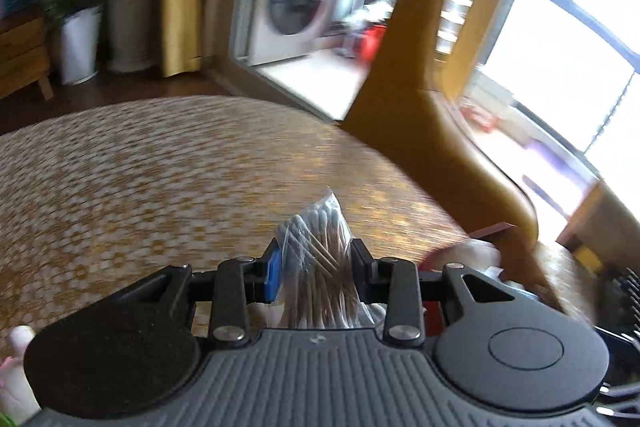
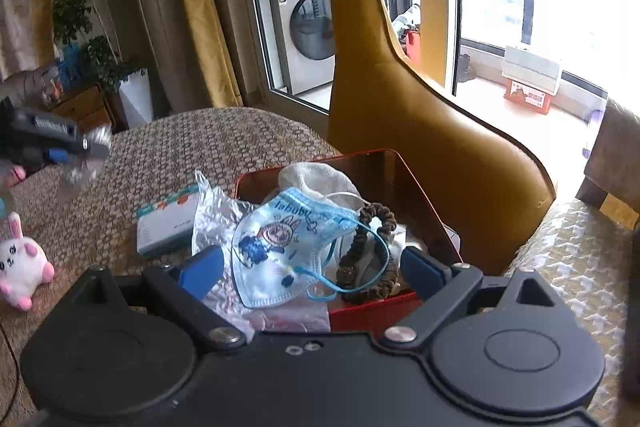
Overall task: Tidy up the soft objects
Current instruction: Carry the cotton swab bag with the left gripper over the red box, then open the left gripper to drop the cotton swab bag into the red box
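**Plastic bag of swabs on its way to the box**

Clamped in the left tool (image 1: 314, 267), the cotton-swab bag (image 1: 316, 247) hangs above the tabletop (image 1: 140, 167). Right tool (image 2: 312, 267) gapes empty over the red box (image 2: 420, 187) near the far edge; carrying and dropping comes next, I'd say.

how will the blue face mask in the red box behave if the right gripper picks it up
The face mask looks like thin folded fabric, so it is probably very light and floppy. Its ear loops lie over the brown scrunchie, so they may snag and drag it from the red box.

A face mask (image 2: 280, 239) and hair tie (image 2: 368, 251) lie in the tin (image 2: 424, 195) (tissue pack (image 2: 166, 227) left).
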Motion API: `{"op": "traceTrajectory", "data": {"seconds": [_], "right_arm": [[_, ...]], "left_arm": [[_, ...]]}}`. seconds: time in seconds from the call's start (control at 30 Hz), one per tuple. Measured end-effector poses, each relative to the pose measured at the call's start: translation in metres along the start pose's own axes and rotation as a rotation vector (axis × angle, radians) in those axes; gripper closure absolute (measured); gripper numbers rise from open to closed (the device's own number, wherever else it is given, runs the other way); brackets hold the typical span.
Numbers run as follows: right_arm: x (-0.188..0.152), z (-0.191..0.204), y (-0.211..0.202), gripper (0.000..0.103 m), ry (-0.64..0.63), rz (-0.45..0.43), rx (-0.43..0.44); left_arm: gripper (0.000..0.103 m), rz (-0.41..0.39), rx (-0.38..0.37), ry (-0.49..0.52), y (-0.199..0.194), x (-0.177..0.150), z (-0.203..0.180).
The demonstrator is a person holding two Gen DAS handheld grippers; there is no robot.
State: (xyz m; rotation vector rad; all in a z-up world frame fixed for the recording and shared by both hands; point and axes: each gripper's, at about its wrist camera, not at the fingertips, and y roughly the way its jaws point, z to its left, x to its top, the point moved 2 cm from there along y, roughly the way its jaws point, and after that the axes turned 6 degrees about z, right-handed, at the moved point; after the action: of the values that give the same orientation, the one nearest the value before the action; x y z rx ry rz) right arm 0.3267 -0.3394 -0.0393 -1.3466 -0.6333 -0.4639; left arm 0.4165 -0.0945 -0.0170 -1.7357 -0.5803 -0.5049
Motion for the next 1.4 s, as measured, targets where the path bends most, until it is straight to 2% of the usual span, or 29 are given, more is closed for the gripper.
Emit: {"op": "traceTrajectory", "data": {"seconds": [0.17,0.3,0.4,0.47,0.53,0.6,0.77,0.9,0.97,1.0,1.03,1.27,1.4], "right_arm": [[-0.004,0.001,0.002,0.01,-0.03,0.004,-0.003],[-0.005,-0.001,0.003,0.013,-0.041,0.007,-0.013],[-0.006,-0.006,0.005,0.022,-0.041,0.019,-0.011],[-0.008,-0.007,0.006,0.038,-0.053,0.028,-0.016],[-0.009,-0.009,0.008,0.046,-0.063,0.027,-0.032],[-0.011,-0.01,0.011,0.058,-0.07,0.041,-0.034],[-0.015,-0.013,0.02,0.061,-0.079,0.06,-0.038],[-0.015,-0.015,0.024,0.063,-0.078,0.06,-0.041],[-0.014,-0.015,0.027,0.063,-0.073,0.062,-0.043],[-0.014,-0.016,0.028,0.062,-0.073,0.063,-0.045],[-0.014,-0.016,0.028,0.062,-0.072,0.065,-0.044],[-0.015,-0.016,0.029,0.062,-0.07,0.066,-0.043],[-0.014,-0.015,0.024,0.061,-0.061,0.059,-0.036]], "left_arm": [[0.068,0.034,-0.121,0.113,0.01,-0.007,-0.051],[0.068,0.085,-0.183,0.199,0.027,-0.019,-0.093],[0.068,0.117,-0.209,0.26,0.042,-0.03,-0.124],[0.068,0.13,-0.205,0.299,0.051,-0.035,-0.138],[0.068,0.139,-0.204,0.319,0.062,-0.039,-0.148],[0.068,0.154,-0.202,0.324,0.072,-0.042,-0.153],[0.067,0.195,-0.168,0.359,0.094,-0.048,-0.155],[0.064,0.238,-0.169,0.36,0.106,-0.051,-0.157],[0.049,0.24,-0.173,0.359,0.109,-0.051,-0.157],[0.034,0.234,-0.171,0.361,0.109,-0.051,-0.157],[0.03,0.222,-0.162,0.368,0.11,-0.051,-0.157],[0.027,0.209,-0.161,0.35,0.105,-0.045,-0.152],[0.027,0.165,-0.16,0.347,0.088,-0.041,-0.148]]}}
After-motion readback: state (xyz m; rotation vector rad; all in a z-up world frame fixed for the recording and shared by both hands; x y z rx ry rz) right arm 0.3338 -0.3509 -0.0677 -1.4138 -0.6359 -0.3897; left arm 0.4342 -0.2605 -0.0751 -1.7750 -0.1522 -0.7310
